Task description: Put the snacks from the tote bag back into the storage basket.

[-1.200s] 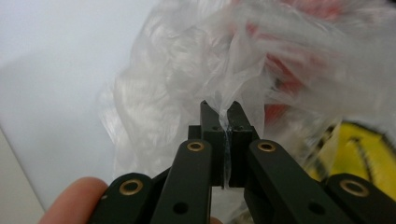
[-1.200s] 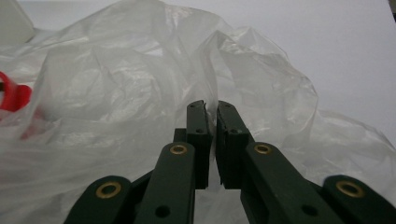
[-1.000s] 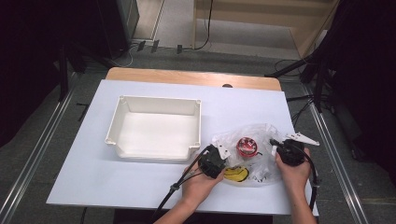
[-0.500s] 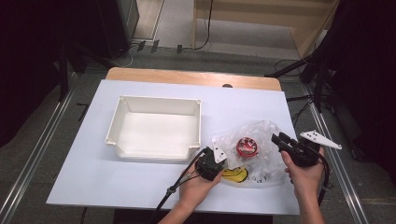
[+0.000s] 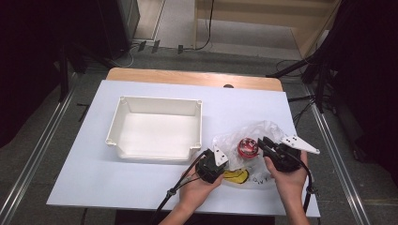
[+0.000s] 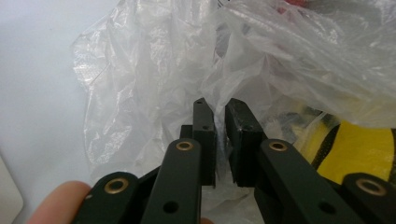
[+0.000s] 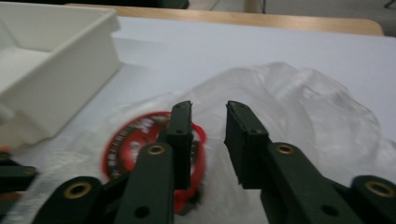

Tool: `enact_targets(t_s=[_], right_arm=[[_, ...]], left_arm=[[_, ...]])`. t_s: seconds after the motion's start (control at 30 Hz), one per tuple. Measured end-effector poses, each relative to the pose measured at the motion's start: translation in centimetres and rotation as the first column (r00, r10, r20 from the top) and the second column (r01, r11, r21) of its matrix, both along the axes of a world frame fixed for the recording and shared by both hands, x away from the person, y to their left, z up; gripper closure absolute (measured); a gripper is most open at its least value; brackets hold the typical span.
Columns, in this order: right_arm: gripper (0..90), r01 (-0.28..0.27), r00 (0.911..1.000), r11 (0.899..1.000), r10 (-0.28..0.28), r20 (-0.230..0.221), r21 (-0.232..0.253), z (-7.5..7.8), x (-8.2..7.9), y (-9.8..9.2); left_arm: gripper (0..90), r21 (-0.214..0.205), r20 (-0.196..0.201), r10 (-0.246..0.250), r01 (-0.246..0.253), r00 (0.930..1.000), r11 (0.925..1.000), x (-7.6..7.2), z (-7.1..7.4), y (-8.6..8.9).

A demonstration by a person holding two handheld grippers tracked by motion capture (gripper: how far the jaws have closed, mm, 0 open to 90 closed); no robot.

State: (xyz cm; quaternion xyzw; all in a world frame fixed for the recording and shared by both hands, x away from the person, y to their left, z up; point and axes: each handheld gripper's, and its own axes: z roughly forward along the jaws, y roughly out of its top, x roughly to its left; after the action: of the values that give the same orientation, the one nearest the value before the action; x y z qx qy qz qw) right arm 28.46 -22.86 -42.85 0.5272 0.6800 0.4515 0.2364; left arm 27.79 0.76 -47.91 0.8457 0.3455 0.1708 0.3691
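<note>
Two claws work at one clear plastic bag (image 5: 256,147) lying on the white surface (image 5: 141,187) just right of the empty white bin (image 5: 157,129). Inside the bag sit a round red item (image 5: 247,146) and a yellow-and-black item (image 5: 236,176) — neither has come out, and nothing lies in the bin. By my reading the job is to open the bag and get its contents out, perhaps into the bin, and it stands at an early stage: the film is being handled and everything else is left to do.

The left claw (image 6: 219,109) is at the bag's near left edge. Its jaws stand a narrow slit apart with crumpled film just ahead of the tips; I cannot tell whether a fold is pinched between them. They have just been opening a little.

The right claw (image 7: 209,112) hangs above the bag's right side, jaws parted with nothing between them and the red item showing below through the film. They have just been closing after a wider spread.

Against the frame a second ago, the right hand has lifted off the bag and drawn back toward the person, while the left hand has kept its place. The bag and the bin lie as they did.
</note>
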Motion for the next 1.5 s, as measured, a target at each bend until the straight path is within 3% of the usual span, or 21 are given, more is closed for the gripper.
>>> enact_targets(t_s=[0.1, 0.23, 0.27, 0.3, 0.37, 0.53, 0.7, 0.8, 0.83, 0.87, 0.97, 1.07, 1.2, 1.23, 1.27, 1.3, 1.33, 1.5], right_arm=[[82.6, 0.047, 0.9974, 0.999, -0.047, -0.054, -0.007, -1.5, 0.1, -0.8], [84.9, 0.085, 0.9859, 0.996, -0.088, -0.143, -0.023, -4.0, 0.4, -1.7], [84.9, 0.085, 0.9859, 0.996, -0.088, -0.143, -0.023, -4.0, 0.4, -1.7], [85.1, 0.099, 0.9759, 0.995, -0.095, -0.196, 0.009, -5.1, 0.7, -2.2], [85.1, 0.106, 0.9680, 0.994, -0.099, -0.231, 0.015, -5.9, 1.0, -2.3], [84.6, 0.100, 0.9715, 0.995, -0.097, -0.216, 0.003, -6.1, 1.1, -2.2], [84.3, 0.097, 0.9711, 0.994, -0.086, -0.223, 0.042, -6.3, 1.3, -2.4], [84.1, 0.096, 0.9701, 0.994, -0.080, -0.229, 0.058, -6.3, 1.3, -2.5], [84.1, 0.096, 0.9701, 0.994, -0.080, -0.229, 0.058, -6.3, 1.3, -2.5], [84.0, 0.095, 0.9701, 0.994, -0.080, -0.229, 0.057, -6.3, 1.4, -2.5], [83.8, 0.095, 0.9701, 0.994, -0.080, -0.229, 0.056, -6.3, 1.4, -2.4], [83.6, 0.095, 0.9695, 0.994, -0.079, -0.232, 0.059, -6.3, 1.4, -2.4], [83.1, 0.091, 0.9702, 0.994, -0.074, -0.231, 0.062, -6.3, 1.4, -2.4], [82.9, 0.090, 0.9703, 0.994, -0.074, -0.230, 0.062, -6.3, 1.4, -2.4], [82.7, 0.089, 0.9704, 0.994, -0.073, -0.230, 0.063, -6.3, 1.4, -2.4], [82.7, 0.089, 0.9704, 0.994, -0.073, -0.230, 0.063, -6.3, 1.4, -2.4], [82.4, 0.087, 0.9702, 0.994, -0.069, -0.232, 0.068, -6.3, 1.4, -2.5], [80.9, 0.079, 0.9713, 0.994, -0.060, -0.230, 0.075, -6.4, 1.5, -2.5]], left_arm=[[79.5, -0.003, 0.001, -0.004, 0.004, 1.0000, 1.0000, 0.0, 0.0, 0.0], [73.0, -0.042, 0.007, -0.012, 0.012, 0.9999, 0.9991, -0.1, 0.2, 0.3], [70.0, -0.042, 0.007, -0.012, 0.012, 0.9999, 0.9991, -0.1, 0.2, 0.3], [66.1, -0.060, 0.028, -0.006, 0.008, 0.9996, 0.9982, -0.3, 0.3, 0.5], [63.0, -0.072, 0.042, 0.004, -0.001, 0.9991, 0.9974, -0.5, 0.4, 0.7], [55.1, -0.120, 0.046, -0.010, 0.015, 0.9989, 0.9927, -0.5, 0.7, 1.1], [50.4, -0.153, 0.057, -0.002, 0.010, 0.9983, 0.9881, -0.7, 1.5, 1.5], [49.2, -0.207, 0.098, 0.008, 0.013, 0.9951, 0.9783, -1.1, 3.3, 2.1], [49.6, -0.207, 0.098, 0.008, 0.013, 0.9951, 0.9783, -1.1, 3.3, 2.1], [49.7, -0.238, 0.111, 0.005, 0.022, 0.9938, 0.9709, -1.2, 4.4, 2.2], [48.1, -0.267, 0.122, -0.007, 0.039, 0.9925, 0.9629, -1.1, 5.5, 1.7], [44.6, -0.264, 0.112, -0.026, 0.055, 0.9934, 0.9629, -0.9, 5.8, 1.0], [45.1, -0.184, 0.054, -0.051, 0.060, 0.9972, 0.9810, -0.2, 4.2, -0.7], [48.8, -0.184, 0.054, -0.051, 0.060, 0.9972, 0.9810, -0.2, 4.2, -0.7], [52.9, -0.146, 0.038, -0.038, 0.044, 0.9985, 0.9883, -0.1, 3.2, -1.0], [57.1, -0.146, 0.038, -0.038, 0.044, 0.9985, 0.9883, -0.1, 3.2, -1.0], [61.6, -0.112, 0.024, -0.035, 0.037, 0.9991, 0.9930, -0.1, 2.3, -1.1], [79.8, -0.018, -0.014, -0.034, 0.034, 0.9993, 0.9993, 0.2, 1.0, -0.8]])
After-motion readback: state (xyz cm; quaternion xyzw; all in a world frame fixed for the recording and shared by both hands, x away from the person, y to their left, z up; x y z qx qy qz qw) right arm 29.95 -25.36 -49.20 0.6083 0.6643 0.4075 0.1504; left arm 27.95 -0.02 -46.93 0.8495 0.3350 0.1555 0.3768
